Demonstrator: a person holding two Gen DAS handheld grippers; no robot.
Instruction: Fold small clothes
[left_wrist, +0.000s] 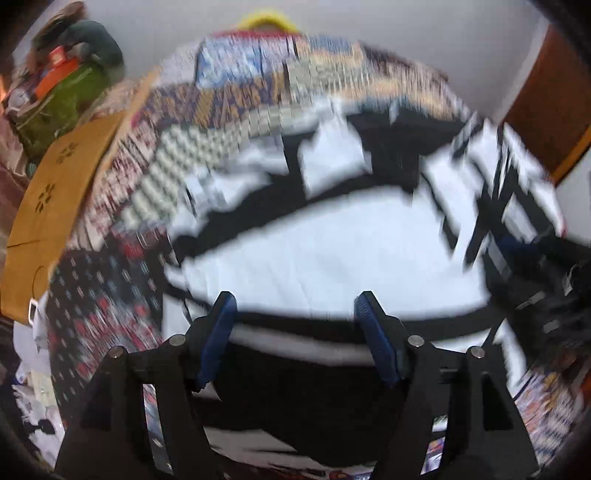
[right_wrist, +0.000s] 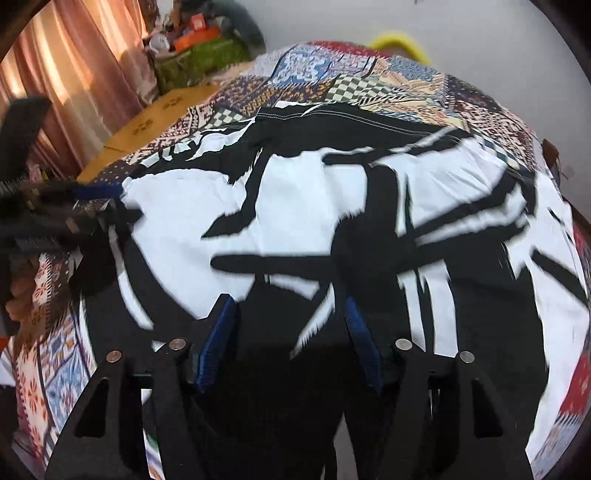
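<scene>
A black-and-white patterned garment (right_wrist: 295, 221) lies spread on the patchwork bedspread (right_wrist: 332, 81). It also shows, blurred, in the left wrist view (left_wrist: 332, 251). My left gripper (left_wrist: 295, 306) is open and empty, its blue-padded fingers (left_wrist: 221, 332) just above the garment's near part. My right gripper (right_wrist: 288, 314) is open and empty over the garment's near black area. The left gripper also shows in the right wrist view (right_wrist: 99, 206) at the garment's left edge. The right gripper shows dimly at the right edge of the left wrist view (left_wrist: 546, 280).
A brown cardboard sheet (left_wrist: 51, 199) lies at the bed's left side. A green bag with orange items (right_wrist: 199, 48) sits beyond it. Pink curtains (right_wrist: 74, 74) hang at the left. A yellow object (right_wrist: 402, 40) lies at the bed's far edge by the white wall.
</scene>
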